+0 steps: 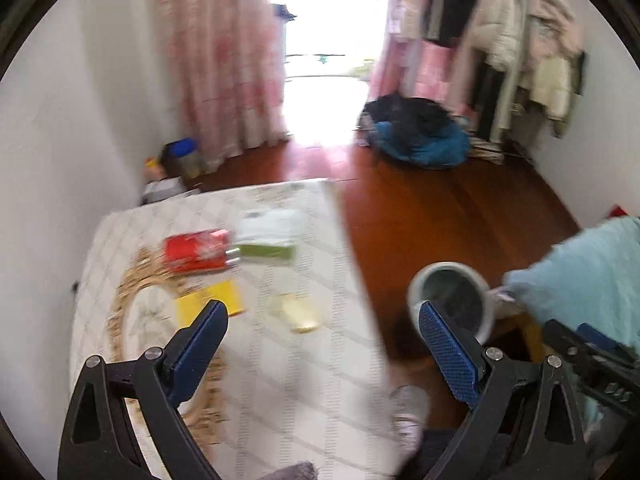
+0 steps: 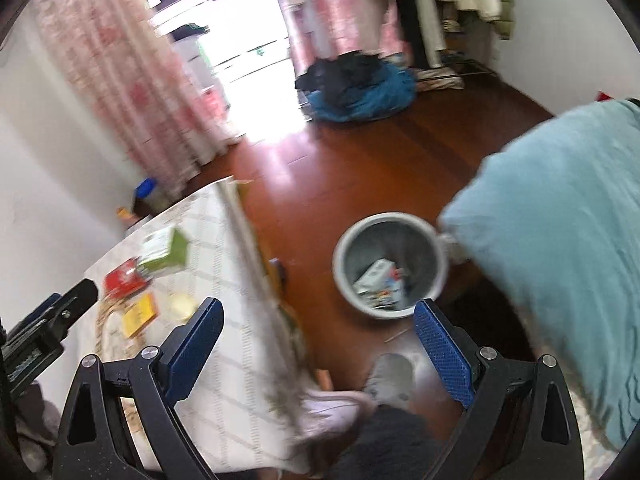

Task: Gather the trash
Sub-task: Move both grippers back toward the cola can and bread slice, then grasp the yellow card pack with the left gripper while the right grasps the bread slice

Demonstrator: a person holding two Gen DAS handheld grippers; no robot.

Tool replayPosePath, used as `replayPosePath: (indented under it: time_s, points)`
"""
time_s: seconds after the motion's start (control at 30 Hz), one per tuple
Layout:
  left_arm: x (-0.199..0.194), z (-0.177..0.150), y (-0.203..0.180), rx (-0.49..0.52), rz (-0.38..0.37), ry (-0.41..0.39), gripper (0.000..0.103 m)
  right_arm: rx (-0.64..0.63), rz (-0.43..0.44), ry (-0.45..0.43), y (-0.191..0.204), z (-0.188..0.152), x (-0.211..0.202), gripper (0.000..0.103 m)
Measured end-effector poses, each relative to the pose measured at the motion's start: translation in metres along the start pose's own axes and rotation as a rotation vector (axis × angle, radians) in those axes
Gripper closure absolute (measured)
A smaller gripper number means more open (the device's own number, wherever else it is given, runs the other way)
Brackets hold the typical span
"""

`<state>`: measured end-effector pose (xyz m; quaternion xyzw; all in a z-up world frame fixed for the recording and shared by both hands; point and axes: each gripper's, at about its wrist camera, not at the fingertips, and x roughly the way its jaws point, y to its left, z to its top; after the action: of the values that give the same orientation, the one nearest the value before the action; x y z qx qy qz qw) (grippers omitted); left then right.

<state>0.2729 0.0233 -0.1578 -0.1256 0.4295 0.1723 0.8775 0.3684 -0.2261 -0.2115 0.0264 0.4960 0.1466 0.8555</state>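
The white quilted cloth-covered table fills the lower left of the left wrist view, with the round grey plastic waste bin on the red-brown wooden floor just beside it, lower centre in the right wrist view; some paper scraps already lie inside.

On the table, left of centre in the left view, sit the trash pieces: a green and white carton, a red foil packet touching it, a flat yellow paper card, and a pale translucent plastic lump, too blurred to name. All look light; the carton is likely stiff enough to pinch across its narrow sides, the packet crinkly and slippery, the card best taken by an edge.

The left gripper and right gripper both hang empty with jaws spread wide.
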Motion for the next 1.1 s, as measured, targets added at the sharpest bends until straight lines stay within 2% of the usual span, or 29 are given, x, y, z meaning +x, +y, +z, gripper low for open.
replayPosePath:
  time_s: [0.13, 0.23, 0.37, 0.4, 0.47, 0.5, 0.6, 0.7, 0.73, 0.77, 0.83, 0.97, 1.1]
  points:
    - [0.037, -0.022, 0.072, -0.045, 0.148, 0.076, 0.005, -0.090, 0.080, 0.072, 0.054, -0.006, 0.033, 0.006]
    - [0.069, -0.041, 0.116, -0.051, 0.241, 0.143, 0.005, -0.172, 0.137, 0.159, 0.102, -0.015, 0.080, 0.006]
    - [0.107, -0.057, 0.153, 0.000, 0.309, 0.216, 0.005, -0.256, 0.139, 0.262, 0.155, -0.026, 0.153, 0.006]
    - [0.116, -0.058, 0.159, 0.021, 0.308, 0.227, 0.005, -0.265, 0.135, 0.290, 0.165, -0.027, 0.174, 0.008]
    - [0.134, -0.058, 0.165, 0.073, 0.325, 0.249, 0.005, -0.258, 0.132, 0.336, 0.175, -0.028, 0.204, 0.023]
    - [0.141, -0.057, 0.167, 0.095, 0.319, 0.257, 0.005, -0.252, 0.116, 0.363, 0.179, -0.029, 0.222, 0.032]
    - [0.161, -0.054, 0.166, 0.175, 0.307, 0.280, 0.005, -0.224, 0.098, 0.414, 0.184, -0.034, 0.255, 0.041]
    - [0.178, -0.047, 0.153, 0.291, 0.281, 0.298, 0.005, -0.216, 0.118, 0.449, 0.189, -0.043, 0.269, 0.066]
    - [0.181, -0.045, 0.149, 0.320, 0.273, 0.302, 0.005, -0.234, 0.105, 0.431, 0.191, -0.044, 0.268, 0.080]
    - [0.186, -0.044, 0.142, 0.367, 0.260, 0.308, 0.005, -0.252, 0.105, 0.421, 0.195, -0.046, 0.268, 0.087]
    - [0.195, -0.040, 0.130, 0.449, 0.229, 0.321, 0.005, -0.236, 0.125, 0.415, 0.193, -0.048, 0.264, 0.093]
    - [0.212, -0.039, 0.108, 0.628, 0.179, 0.350, 0.005, -0.190, 0.128, 0.393, 0.179, -0.041, 0.253, 0.096]
    - [0.227, -0.036, 0.098, 0.709, 0.108, 0.392, 0.006, -0.170, 0.112, 0.414, 0.165, -0.036, 0.251, 0.096]
